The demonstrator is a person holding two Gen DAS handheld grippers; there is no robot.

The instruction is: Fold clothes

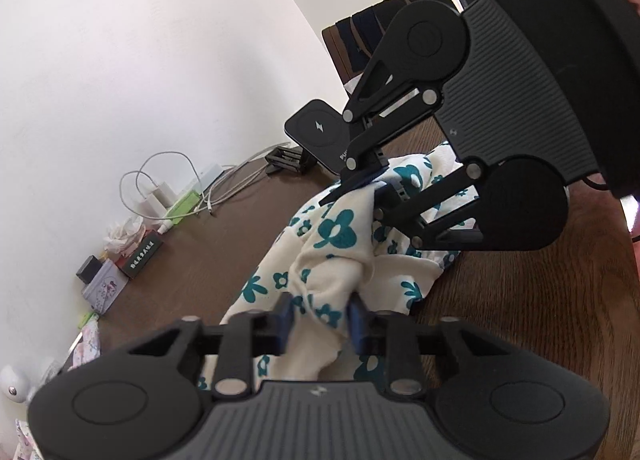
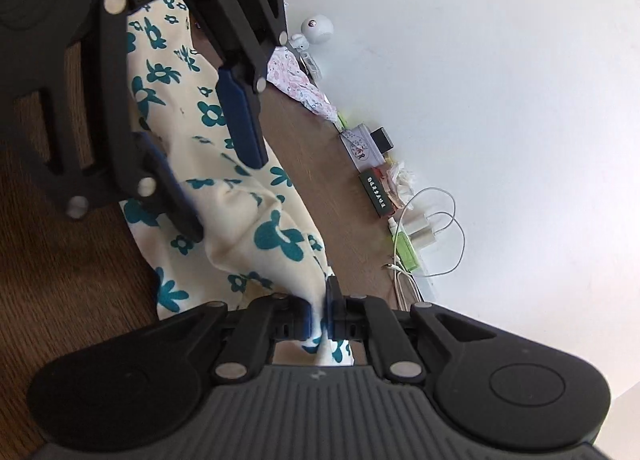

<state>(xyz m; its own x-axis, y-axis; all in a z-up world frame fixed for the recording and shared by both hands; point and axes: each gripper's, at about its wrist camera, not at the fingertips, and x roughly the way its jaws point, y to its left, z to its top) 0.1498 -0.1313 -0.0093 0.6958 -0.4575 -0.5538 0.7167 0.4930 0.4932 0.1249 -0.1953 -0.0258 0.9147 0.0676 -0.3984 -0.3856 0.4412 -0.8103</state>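
A cream garment (image 1: 336, 268) printed with teal flowers lies crumpled on the brown wooden table (image 1: 520, 320). In the left wrist view my left gripper (image 1: 322, 324) is shut on a bunched fold at its near edge. My right gripper (image 1: 374, 189) reaches in from the upper right and pinches another fold further back. In the right wrist view the right gripper (image 2: 319, 316) clamps a thin ridge of the garment (image 2: 276, 236) between its blue pads. The left gripper (image 2: 206, 155) comes in from the upper left, gripping the cloth further along.
Against the white wall stand a black charger stand (image 1: 316, 127), white cables and plugs (image 1: 160, 195), a green power strip (image 1: 184, 205), a dark box (image 1: 142, 256) with tissues, a small tin (image 1: 104, 288) and a white round device (image 2: 318, 27). A pink floral cloth (image 2: 296, 83) lies nearby.
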